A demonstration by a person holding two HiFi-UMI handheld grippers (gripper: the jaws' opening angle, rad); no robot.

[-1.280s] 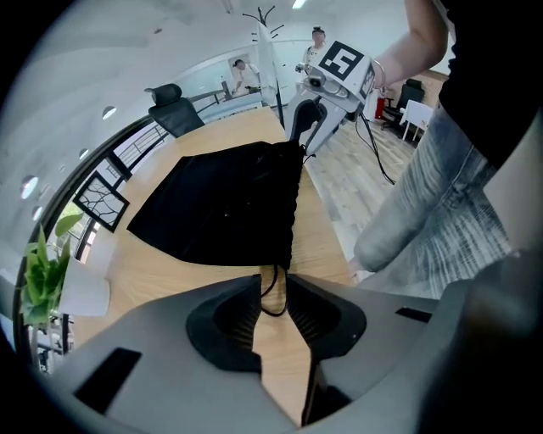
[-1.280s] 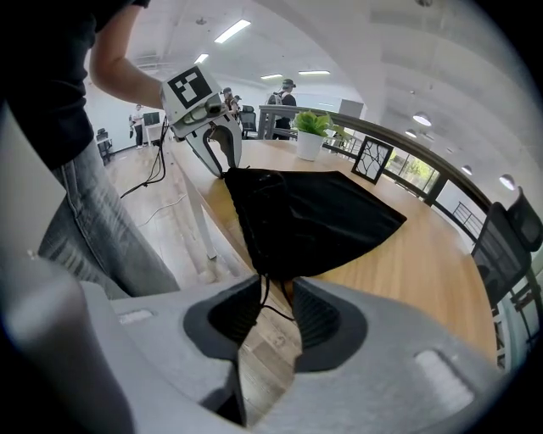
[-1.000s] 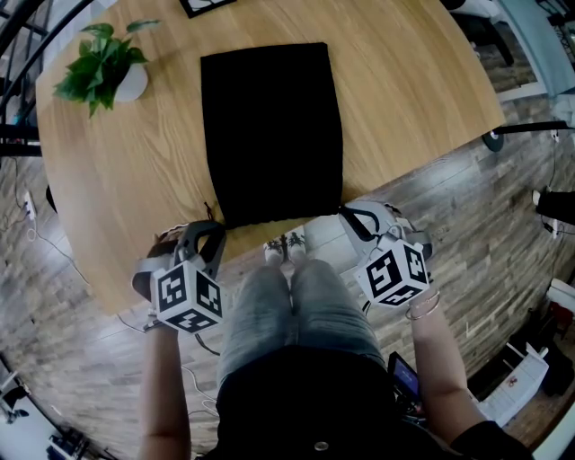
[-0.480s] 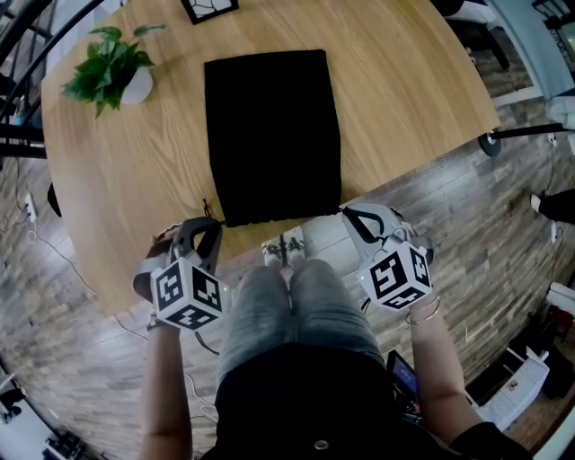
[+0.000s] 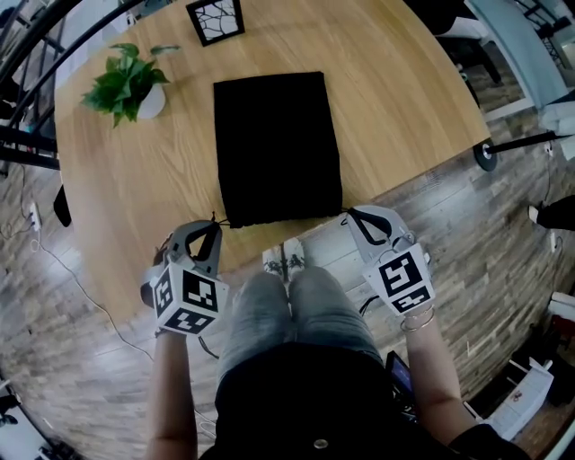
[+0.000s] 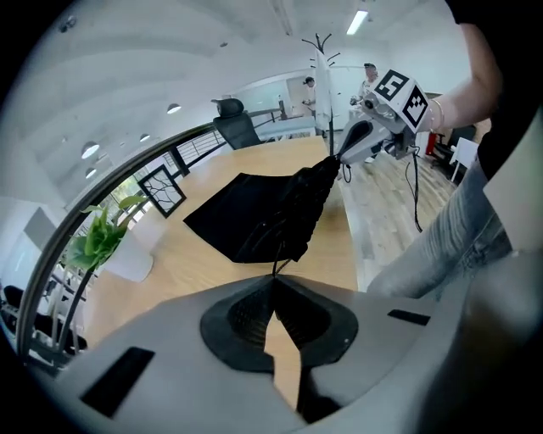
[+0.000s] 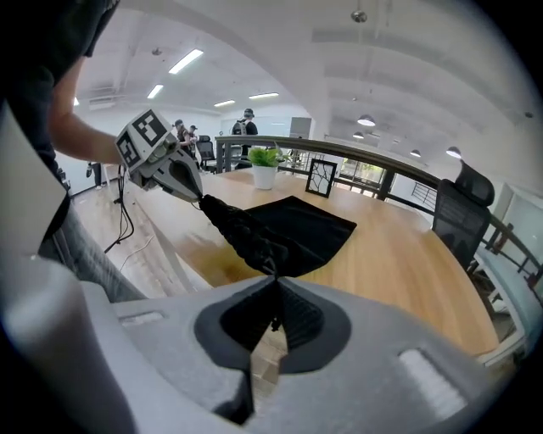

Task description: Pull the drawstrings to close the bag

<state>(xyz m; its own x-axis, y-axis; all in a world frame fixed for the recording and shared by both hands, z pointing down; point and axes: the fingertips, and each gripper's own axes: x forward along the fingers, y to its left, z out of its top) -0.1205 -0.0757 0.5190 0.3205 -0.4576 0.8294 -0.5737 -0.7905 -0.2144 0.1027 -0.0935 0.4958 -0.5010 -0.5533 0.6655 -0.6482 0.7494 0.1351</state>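
Note:
A black drawstring bag (image 5: 278, 148) lies flat on the round wooden table (image 5: 404, 99), its mouth at the near edge. My left gripper (image 5: 213, 223) sits at the bag's near left corner, shut on a thin black drawstring (image 6: 277, 264) that runs from the jaw tips to the bag (image 6: 254, 216). At the near right corner, my right gripper (image 5: 347, 214) is shut on the other drawstring (image 7: 272, 269). In the right gripper view the bag's mouth (image 7: 242, 237) is bunched into gathers between the two grippers, and the left gripper (image 7: 165, 165) shows across from it.
A potted plant (image 5: 130, 85) and a small framed picture (image 5: 216, 20) stand at the table's far left. The person's legs and shoes (image 5: 286, 260) are just below the table's near edge. An office chair (image 7: 462, 212) stands beyond the table.
The head view has shifted, so table and bag sit lower in the frame. Both grippers stay at the bag's near corners, the right one a little further right.

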